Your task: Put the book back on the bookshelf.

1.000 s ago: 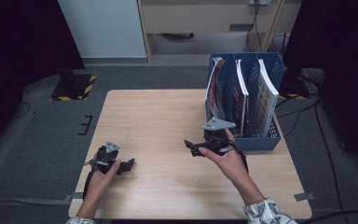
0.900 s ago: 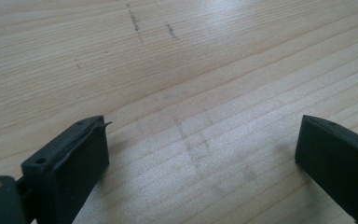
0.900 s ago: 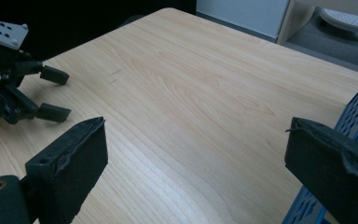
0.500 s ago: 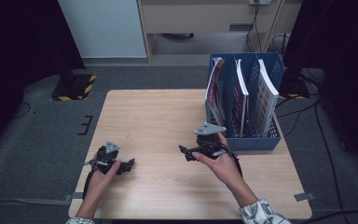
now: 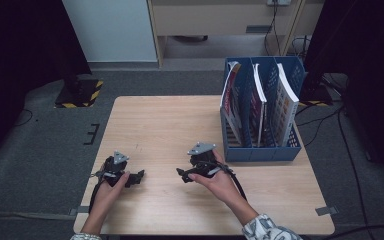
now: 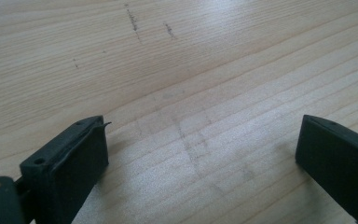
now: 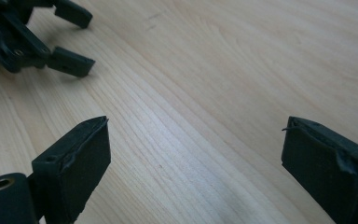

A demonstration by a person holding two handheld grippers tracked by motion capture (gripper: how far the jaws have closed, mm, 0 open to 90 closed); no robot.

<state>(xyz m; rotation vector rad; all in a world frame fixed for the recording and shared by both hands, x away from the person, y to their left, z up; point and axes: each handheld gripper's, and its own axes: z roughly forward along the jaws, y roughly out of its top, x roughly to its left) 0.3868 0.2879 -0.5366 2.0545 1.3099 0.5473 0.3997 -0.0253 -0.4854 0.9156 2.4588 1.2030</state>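
- The left gripper (image 5: 136, 176) rested low on the wooden table (image 5: 165, 120) near its front left corner, held in the person's left hand (image 5: 111, 181).
- In the left gripper view its jaws stood wide apart with nothing between them, only bare wood with a few faint dark scuffs (image 6: 133, 21).
- The right gripper (image 5: 181, 175) sat near the middle of the table's front half, held in the right hand (image 5: 215, 179), pointing left toward the other gripper and well apart from it.
- Its jaws were also spread wide and held nothing; the right gripper view showed plain table between them.
- A blue file rack (image 5: 260, 150) stood at the table's right edge, just beside the right hand, with books (image 5: 286, 107) upright in its compartments.
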